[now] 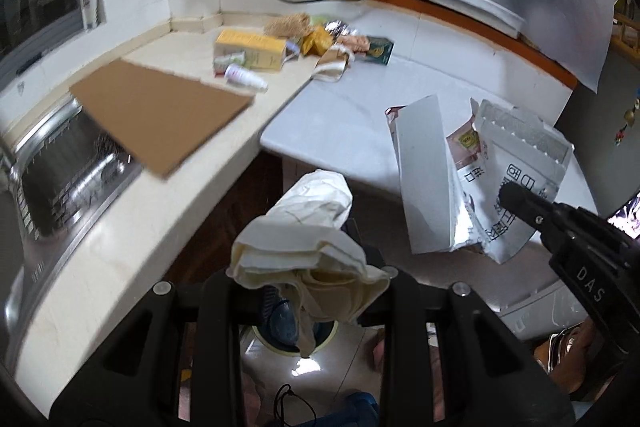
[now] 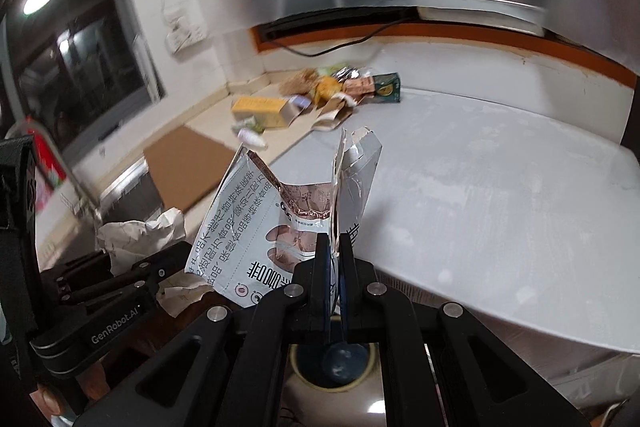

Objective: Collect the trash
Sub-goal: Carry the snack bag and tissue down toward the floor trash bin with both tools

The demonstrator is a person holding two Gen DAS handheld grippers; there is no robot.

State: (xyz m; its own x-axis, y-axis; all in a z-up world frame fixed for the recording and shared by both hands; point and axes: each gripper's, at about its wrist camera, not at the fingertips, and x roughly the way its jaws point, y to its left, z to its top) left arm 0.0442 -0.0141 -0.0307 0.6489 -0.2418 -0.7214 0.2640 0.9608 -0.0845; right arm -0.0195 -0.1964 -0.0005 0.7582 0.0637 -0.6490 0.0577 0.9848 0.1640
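Left gripper [image 1: 308, 255]: clamped on crumpled paper [image 1: 308, 223]
Right gripper [image 2: 335, 247]: clamped on torn foil pouch [image 2: 280, 219]
Counter [image 1: 352, 115]: littered with yellow box [image 1: 252, 50], green carton [image 1: 378, 51]

Cardboard sheet [image 1: 160, 115] on tabletop [image 1: 352, 115], overhanging sink [image 1: 60, 183] at left. Litter pile [image 1: 304, 43] behind, near back corner. Crumpled paper [image 1: 308, 247] left of torn pouch [image 1: 472, 183], both before tabletop edge.
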